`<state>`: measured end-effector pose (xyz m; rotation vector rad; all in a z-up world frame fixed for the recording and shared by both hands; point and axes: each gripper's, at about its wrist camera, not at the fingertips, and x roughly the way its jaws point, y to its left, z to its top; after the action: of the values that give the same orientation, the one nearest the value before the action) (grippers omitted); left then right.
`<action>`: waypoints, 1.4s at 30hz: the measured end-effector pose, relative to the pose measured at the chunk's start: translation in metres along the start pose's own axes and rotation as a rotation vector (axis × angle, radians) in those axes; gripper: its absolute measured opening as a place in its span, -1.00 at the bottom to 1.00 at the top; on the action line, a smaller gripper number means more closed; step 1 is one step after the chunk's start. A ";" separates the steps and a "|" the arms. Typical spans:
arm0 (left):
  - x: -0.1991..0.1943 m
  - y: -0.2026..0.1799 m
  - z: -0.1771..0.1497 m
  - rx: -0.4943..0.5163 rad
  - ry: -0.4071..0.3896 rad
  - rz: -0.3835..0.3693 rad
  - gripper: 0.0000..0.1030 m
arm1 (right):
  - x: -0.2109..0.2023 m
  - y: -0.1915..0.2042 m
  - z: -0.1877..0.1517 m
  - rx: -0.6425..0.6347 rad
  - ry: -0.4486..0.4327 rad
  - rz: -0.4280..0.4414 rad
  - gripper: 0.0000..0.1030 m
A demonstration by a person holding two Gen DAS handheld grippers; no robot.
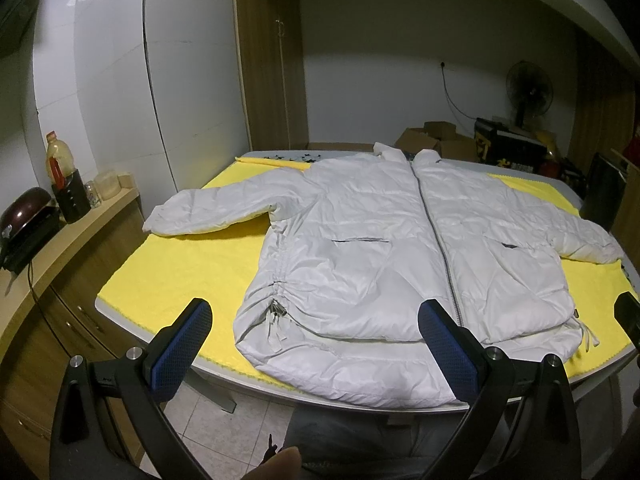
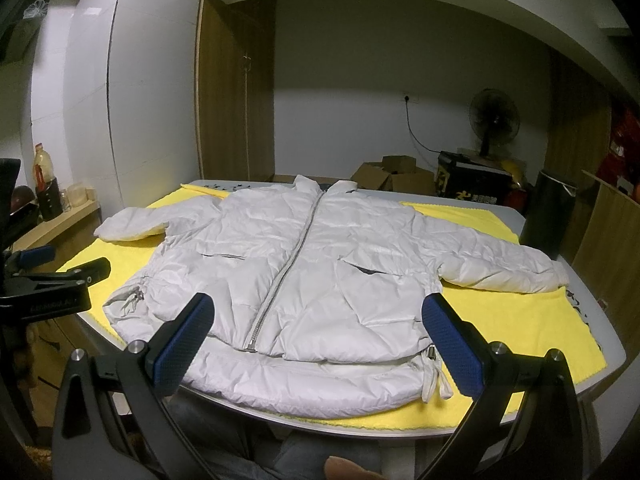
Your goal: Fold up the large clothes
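— Two claws, both mine, both spread wide with nothing between the pads. The left claw (image 1: 315,322) sits at the bottom of its frame, the right claw (image 2: 317,317) likewise.

— Why held back like that?

— My guess: I'm lining up over the near hem before any grab. No fold has been made.

— And the jacket?

— The jacket (image 1: 384,264) lies front up, zip closed, sleeves out to both sides, on the yellow cloth (image 1: 192,264), filling mid-frame. Flat like that, it should fold cleanly. Its hem hangs just past the table's (image 2: 600,332) near edge, right ahead of both claws, apart from them. Collar lies farthest, at upper centre.
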<state>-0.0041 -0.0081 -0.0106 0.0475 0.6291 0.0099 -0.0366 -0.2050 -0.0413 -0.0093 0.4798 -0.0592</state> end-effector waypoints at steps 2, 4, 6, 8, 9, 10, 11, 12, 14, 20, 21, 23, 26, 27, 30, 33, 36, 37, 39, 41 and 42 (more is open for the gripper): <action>0.000 0.000 0.000 0.001 0.000 -0.001 1.00 | 0.000 0.001 0.001 0.001 0.001 -0.001 1.00; 0.000 0.000 0.000 0.000 0.001 -0.001 1.00 | 0.000 0.001 0.001 0.001 0.001 -0.001 1.00; 0.001 0.000 -0.001 0.000 0.003 -0.001 0.99 | 0.000 0.000 0.000 0.000 0.001 0.000 1.00; 0.001 0.000 0.000 0.001 0.006 -0.004 0.99 | 0.000 0.001 0.001 -0.001 0.003 -0.002 1.00; 0.001 0.000 0.000 0.001 0.006 -0.005 1.00 | 0.000 0.001 0.000 -0.001 0.004 -0.001 1.00; 0.001 0.000 0.000 0.002 0.006 -0.005 0.99 | 0.000 0.001 0.001 0.000 0.002 0.000 1.00; 0.001 -0.001 0.000 0.002 0.006 -0.006 1.00 | 0.000 0.001 0.000 -0.001 0.001 -0.001 1.00; 0.001 0.000 0.000 0.002 0.006 -0.006 1.00 | 0.000 0.001 0.000 -0.002 0.002 -0.002 1.00; 0.001 0.000 0.000 0.002 0.007 -0.005 0.99 | 0.000 0.001 0.000 -0.001 0.002 -0.001 1.00; 0.001 0.000 -0.001 0.001 0.009 -0.007 0.99 | 0.001 0.002 0.000 -0.004 0.004 -0.001 1.00; 0.001 0.000 -0.001 0.001 0.009 -0.006 1.00 | 0.001 0.002 -0.001 -0.004 0.005 -0.001 1.00; 0.001 0.000 -0.001 0.001 0.009 -0.007 1.00 | 0.001 0.002 0.000 -0.005 0.005 -0.002 1.00; 0.001 -0.001 -0.001 0.002 0.011 -0.007 0.99 | 0.001 0.003 -0.002 -0.009 0.007 -0.001 1.00; 0.001 -0.001 -0.002 0.002 0.011 -0.007 0.99 | 0.001 0.003 -0.002 -0.009 0.007 0.000 1.00; 0.001 -0.001 -0.002 0.002 0.012 -0.009 1.00 | 0.001 0.003 -0.002 -0.009 0.009 -0.001 1.00; 0.001 -0.001 -0.002 0.003 0.012 -0.010 1.00 | 0.000 0.003 -0.003 -0.011 0.007 -0.001 1.00; 0.000 -0.002 -0.003 0.003 0.012 -0.010 0.99 | 0.001 0.003 -0.002 -0.011 0.008 -0.002 1.00; 0.001 -0.002 -0.003 0.003 0.013 -0.010 1.00 | 0.001 0.003 -0.002 -0.010 0.008 -0.001 1.00; 0.001 -0.002 -0.003 0.003 0.013 -0.010 1.00 | 0.002 0.003 -0.001 -0.011 0.008 -0.001 1.00; 0.001 -0.002 -0.003 0.003 0.013 -0.010 1.00 | 0.001 0.003 -0.002 -0.012 0.008 -0.001 1.00; 0.000 -0.002 -0.003 0.003 0.015 -0.011 1.00 | 0.001 0.003 -0.002 -0.013 0.009 0.000 1.00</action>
<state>-0.0057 -0.0100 -0.0133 0.0472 0.6440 -0.0012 -0.0363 -0.2018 -0.0441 -0.0215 0.4889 -0.0567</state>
